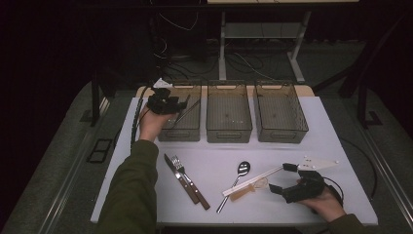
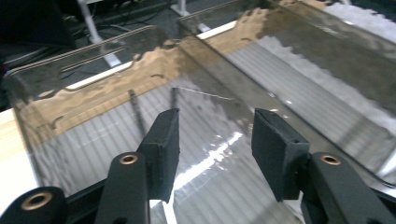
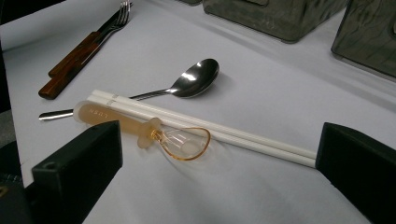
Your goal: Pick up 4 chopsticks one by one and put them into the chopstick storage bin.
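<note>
left gripper poised over leftmost bin, jaws parted and empty, releasing dark chopsticks below; right gripper spread wide, straddling amber spoon.

Dark chopsticks lean inside left clear bin.
</note>
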Available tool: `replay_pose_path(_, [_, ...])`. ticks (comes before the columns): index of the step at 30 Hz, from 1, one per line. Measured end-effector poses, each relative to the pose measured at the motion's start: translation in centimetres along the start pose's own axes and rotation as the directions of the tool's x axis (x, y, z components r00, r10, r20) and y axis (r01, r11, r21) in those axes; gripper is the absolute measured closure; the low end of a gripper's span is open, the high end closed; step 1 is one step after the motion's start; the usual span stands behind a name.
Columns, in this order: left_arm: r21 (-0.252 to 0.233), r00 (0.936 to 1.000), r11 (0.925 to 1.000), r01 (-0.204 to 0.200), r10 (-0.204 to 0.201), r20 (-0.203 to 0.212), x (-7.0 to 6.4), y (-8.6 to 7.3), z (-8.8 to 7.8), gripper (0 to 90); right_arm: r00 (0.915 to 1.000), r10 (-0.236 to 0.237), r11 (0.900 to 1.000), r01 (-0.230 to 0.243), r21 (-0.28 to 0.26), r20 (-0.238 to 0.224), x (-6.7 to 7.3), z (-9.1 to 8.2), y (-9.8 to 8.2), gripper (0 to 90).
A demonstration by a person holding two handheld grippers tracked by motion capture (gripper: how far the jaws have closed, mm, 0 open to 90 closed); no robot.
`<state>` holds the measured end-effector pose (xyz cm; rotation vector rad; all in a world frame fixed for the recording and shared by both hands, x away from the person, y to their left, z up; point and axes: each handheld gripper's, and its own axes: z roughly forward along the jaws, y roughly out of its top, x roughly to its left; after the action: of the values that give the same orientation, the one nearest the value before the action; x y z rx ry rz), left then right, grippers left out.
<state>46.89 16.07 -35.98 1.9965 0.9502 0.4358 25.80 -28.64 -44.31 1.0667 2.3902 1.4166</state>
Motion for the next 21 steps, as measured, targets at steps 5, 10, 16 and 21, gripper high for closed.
replay_pose_path(5, [-0.012, 0.9988, 0.9993, -0.034, 0.034, 0.035, -1.4, -0.3, -1.0, 44.4, 1.0000, -0.004, 1.000, 0.004, 0.003, -0.001, 0.0, 0.1, 0.0, 0.8])
replay_pose_path(10, [-0.021, 0.9961, 0.9989, -0.042, 0.044, 0.077, -2.7, -0.9, -1.9, 39.1, 1.0000, -0.006, 1.000, 0.006, 0.004, -0.001, 0.0, 0.1, 0.0, 0.8])
replay_pose_path(16, [-0.042, 0.9917, 0.9979, -0.049, 0.054, 0.117, -4.0, -2.2, -2.7, 33.9, 1.0000, -0.002, 1.000, 0.002, 0.003, -0.003, -0.2, 0.2, 0.0, 0.8])
replay_pose_path(21, [-0.058, 0.9898, 0.9971, -0.049, 0.057, 0.131, -4.9, -3.5, -3.3, 30.9, 0.9998, -0.015, 1.000, 0.015, 0.009, -0.016, -0.6, 0.9, 0.4, 0.8])
